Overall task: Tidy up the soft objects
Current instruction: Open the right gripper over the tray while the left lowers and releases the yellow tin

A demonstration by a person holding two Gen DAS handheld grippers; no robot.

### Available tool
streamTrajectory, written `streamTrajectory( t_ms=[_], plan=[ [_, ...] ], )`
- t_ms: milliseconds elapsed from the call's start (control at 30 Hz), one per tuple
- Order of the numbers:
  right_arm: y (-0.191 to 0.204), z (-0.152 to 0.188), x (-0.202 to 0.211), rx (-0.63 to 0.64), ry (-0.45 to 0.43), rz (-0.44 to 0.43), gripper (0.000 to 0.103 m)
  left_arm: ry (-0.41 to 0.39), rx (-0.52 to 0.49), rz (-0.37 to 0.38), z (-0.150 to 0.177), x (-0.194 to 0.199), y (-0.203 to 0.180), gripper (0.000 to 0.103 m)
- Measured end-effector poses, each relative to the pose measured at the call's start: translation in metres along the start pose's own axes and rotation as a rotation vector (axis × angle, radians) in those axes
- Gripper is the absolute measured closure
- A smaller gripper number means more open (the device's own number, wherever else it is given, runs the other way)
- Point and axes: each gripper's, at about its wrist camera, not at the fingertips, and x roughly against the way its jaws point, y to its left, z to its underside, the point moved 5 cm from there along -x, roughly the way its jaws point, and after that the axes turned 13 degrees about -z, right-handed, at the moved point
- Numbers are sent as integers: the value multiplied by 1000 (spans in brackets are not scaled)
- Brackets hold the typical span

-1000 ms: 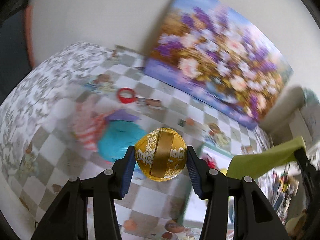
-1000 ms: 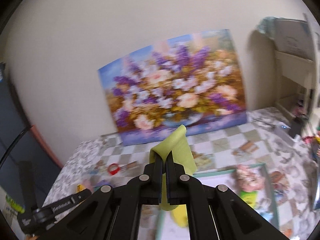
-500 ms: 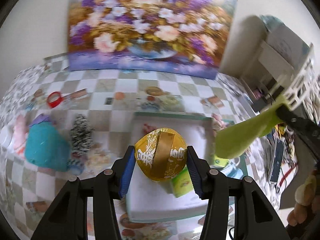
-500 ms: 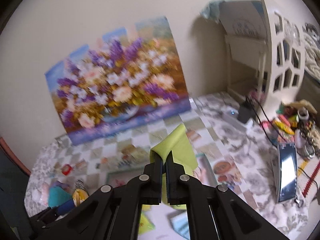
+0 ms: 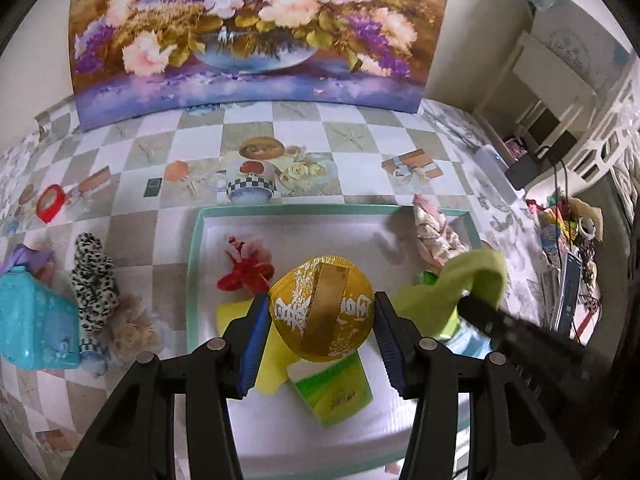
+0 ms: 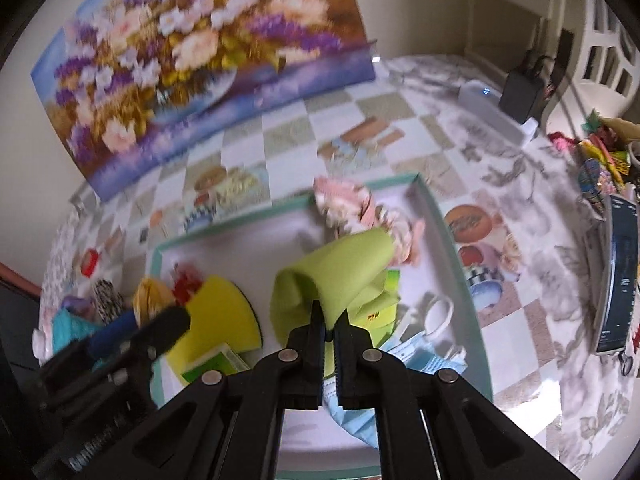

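Note:
My left gripper is shut on a round gold pouch with white characters and holds it above the white tray. My right gripper is shut on a lime-green cloth, also over the tray; the cloth also shows in the left wrist view. In the tray lie a red flower, a yellow sponge, a green packet, a pink frilly cloth and a blue face mask.
Left of the tray on the checked tablecloth lie a black-and-white scrunchie, a teal pouch and a red tape roll. A flower painting leans on the back wall. Clutter and a tablet lie at the right.
Both grippers have swung right and tipped down from above the table's left side to over the tray, each still holding its object. The tray's contents have come into view.

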Motion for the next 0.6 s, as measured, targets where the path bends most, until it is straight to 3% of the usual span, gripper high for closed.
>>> streamTrajectory(
  t_ms=[233,333,367,400,433,500,533,600],
  plan=[
    [-1,4,-11,5,49,9,97,57,29,13,-3,-22,1,48],
    [3,2,-4,29,34,30,97,63,27,7,-2,-21,3,37],
    [3,1,-2,35,31,39,94,61,29,5,-2,-19,4,37],
    [4,0,0,39,28,43,85,60,32,4,-3,-18,5,37],
    [5,-1,1,41,23,44,70,60,37,4,-3,-16,6,36],
    [6,-2,7,45,11,49,56,61,55,-3,-3,-12,12,31],
    [6,-3,9,46,3,55,56,60,62,-9,-4,-11,14,22],
    [7,-4,13,52,-9,56,56,50,85,-11,-4,-8,22,18]
  ],
)
